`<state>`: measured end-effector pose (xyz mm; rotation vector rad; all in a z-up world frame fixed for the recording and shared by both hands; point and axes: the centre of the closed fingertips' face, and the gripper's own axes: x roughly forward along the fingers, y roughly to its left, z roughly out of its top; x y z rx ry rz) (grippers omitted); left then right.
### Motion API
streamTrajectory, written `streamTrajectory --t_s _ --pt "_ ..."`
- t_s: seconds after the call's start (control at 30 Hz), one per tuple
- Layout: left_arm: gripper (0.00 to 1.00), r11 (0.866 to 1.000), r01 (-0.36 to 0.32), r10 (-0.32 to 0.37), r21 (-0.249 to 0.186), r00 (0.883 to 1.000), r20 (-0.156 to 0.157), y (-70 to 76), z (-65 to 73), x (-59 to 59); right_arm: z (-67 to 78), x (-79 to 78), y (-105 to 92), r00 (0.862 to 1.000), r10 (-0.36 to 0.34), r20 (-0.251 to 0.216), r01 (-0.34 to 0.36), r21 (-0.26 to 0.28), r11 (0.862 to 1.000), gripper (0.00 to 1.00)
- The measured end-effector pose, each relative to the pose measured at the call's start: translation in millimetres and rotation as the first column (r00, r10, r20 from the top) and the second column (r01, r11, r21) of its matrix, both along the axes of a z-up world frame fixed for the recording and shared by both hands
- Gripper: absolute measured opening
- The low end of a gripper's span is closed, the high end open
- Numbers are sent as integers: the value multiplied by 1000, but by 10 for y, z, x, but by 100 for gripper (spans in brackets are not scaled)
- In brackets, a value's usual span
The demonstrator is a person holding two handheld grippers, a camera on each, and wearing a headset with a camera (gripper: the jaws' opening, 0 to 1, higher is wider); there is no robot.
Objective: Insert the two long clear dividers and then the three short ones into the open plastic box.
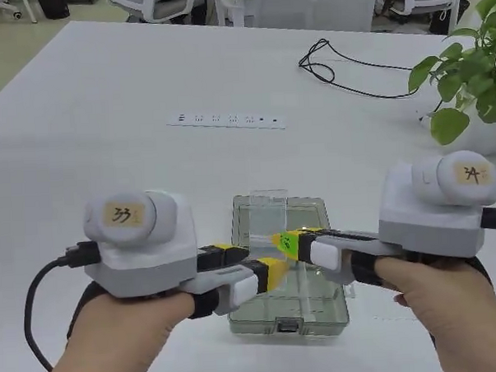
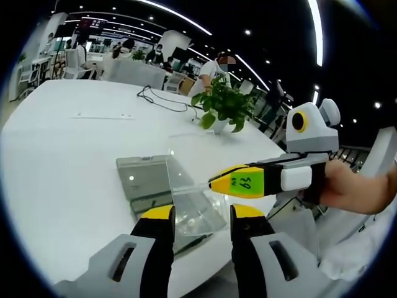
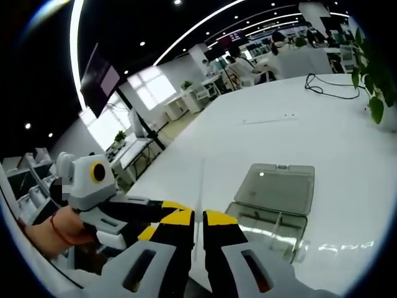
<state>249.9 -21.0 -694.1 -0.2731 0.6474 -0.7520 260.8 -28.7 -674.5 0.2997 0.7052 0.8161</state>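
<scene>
Head view has our right gripper (image 1: 287,241) pinched shut on a thin clear divider (image 1: 268,211), held upright just above the open box (image 1: 329,317). Our left gripper (image 1: 272,272) hovers over the box's near-left side, jaws spread either side of the sheet, not squeezing. We'd guess the divider's light, stiff and slick, so pinch near an edge and don't flex it. The box is smooth, greyish, see-through plastic.

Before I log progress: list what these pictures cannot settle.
Left gripper view: whether the left gripper pinches the clear divider; its transparent edges vanish.
Right gripper view: divider edge-on in the right gripper, long or short unclear.
Head view: both grippers cover the box, hiding any seated dividers.
</scene>
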Motion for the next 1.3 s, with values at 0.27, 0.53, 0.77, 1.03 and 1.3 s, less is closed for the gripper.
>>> streamTrajectory --t_s 0.27,0.53,0.77,1.03,1.3 --pt "41 998 48 -49 26 998 38 59 -31 -36 36 75 -58 1000 -20 -17 20 1 1000 6" --pt "51 991 118 -123 70 989 81 234 -84 -62 21 169 -129 999 -47 -28 46 -31 998 6" --pt "64 976 190 -203 110 972 119 363 -161 -110 30 215 -137 994 -79 -72 76 -37 996 7" --pt "78 953 272 -292 135 943 158 460 -222 -160 -51 257 -158 982 -134 -135 119 -115 986 7" --pt "92 927 341 -366 156 913 180 520 -301 -174 -244 215 -148 947 -190 -259 139 -205 969 6"
